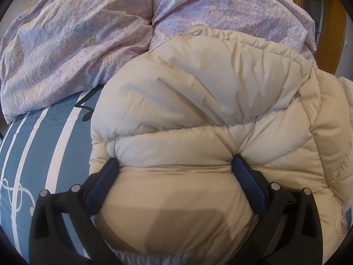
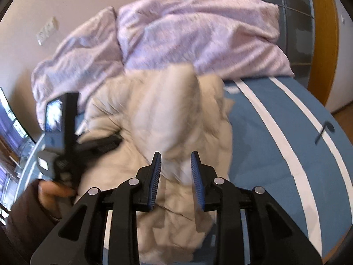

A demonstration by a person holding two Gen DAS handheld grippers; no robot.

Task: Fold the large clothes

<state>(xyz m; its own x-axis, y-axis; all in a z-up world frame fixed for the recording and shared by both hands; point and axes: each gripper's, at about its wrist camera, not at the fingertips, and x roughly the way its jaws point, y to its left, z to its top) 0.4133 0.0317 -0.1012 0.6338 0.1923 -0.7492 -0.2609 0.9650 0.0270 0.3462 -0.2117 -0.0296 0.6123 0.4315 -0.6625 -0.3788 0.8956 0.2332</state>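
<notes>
Cream puffer jacket (image 1: 209,114) lies bunched on the blue striped bed (image 1: 44,145), lilac duvet (image 1: 77,33) at 12 o'clock. Left hand-held gripper (image 1: 175,165), jaws spread wide, presses into the padding. Right hand-held gripper (image 2: 176,165) is released, apparently above the blurred jacket.

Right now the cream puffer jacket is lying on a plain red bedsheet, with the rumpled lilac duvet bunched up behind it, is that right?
Not quite. The bedsheet is blue with white stripes, not plain red; both wrist views show it. The rest holds: the cream puffer jacket lies on it, with the rumpled lilac duvet bunched up behind.
</notes>
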